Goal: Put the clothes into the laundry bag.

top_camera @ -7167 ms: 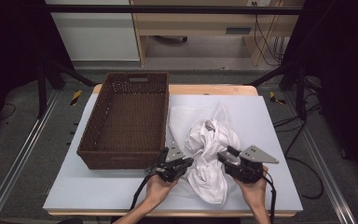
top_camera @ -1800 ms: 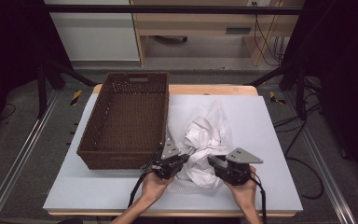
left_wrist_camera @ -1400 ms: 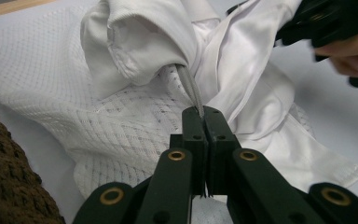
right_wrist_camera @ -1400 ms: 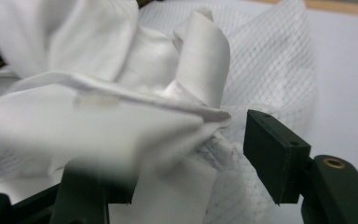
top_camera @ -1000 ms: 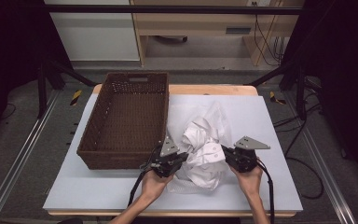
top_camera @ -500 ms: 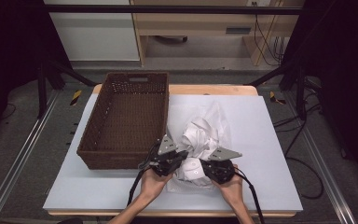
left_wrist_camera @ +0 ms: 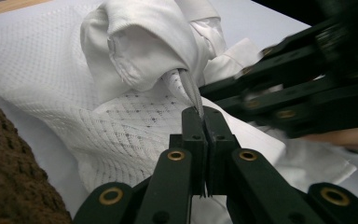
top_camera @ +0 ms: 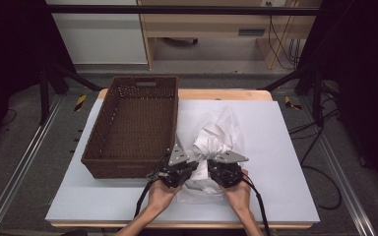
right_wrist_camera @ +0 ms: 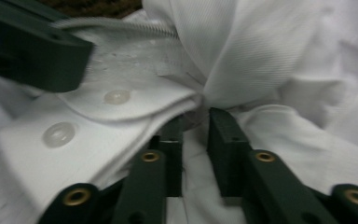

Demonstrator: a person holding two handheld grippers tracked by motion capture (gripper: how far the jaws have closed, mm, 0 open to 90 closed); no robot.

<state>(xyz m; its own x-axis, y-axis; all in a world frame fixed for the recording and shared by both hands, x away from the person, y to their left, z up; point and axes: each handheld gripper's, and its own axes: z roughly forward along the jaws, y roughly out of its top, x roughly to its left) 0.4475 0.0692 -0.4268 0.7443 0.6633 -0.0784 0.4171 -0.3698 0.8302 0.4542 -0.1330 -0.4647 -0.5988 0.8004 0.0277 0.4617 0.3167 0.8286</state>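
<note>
While pinching a thin fold of the white shirt (left_wrist_camera: 135,51) shut in the left claw (left_wrist_camera: 204,122), holding steady beside the basket (top_camera: 133,129). Right claw (right_wrist_camera: 196,122) brought in from the shirt's right side to close by the left one – jaws just eased apart to a narrow gap, cloth between them, not gripped. Likely a release to regrip. Shirt bunched mid-tabletop (top_camera: 285,147). From above, just two claws at the heap; up close on the right – a buttoned cuff (right_wrist_camera: 98,116).
</note>
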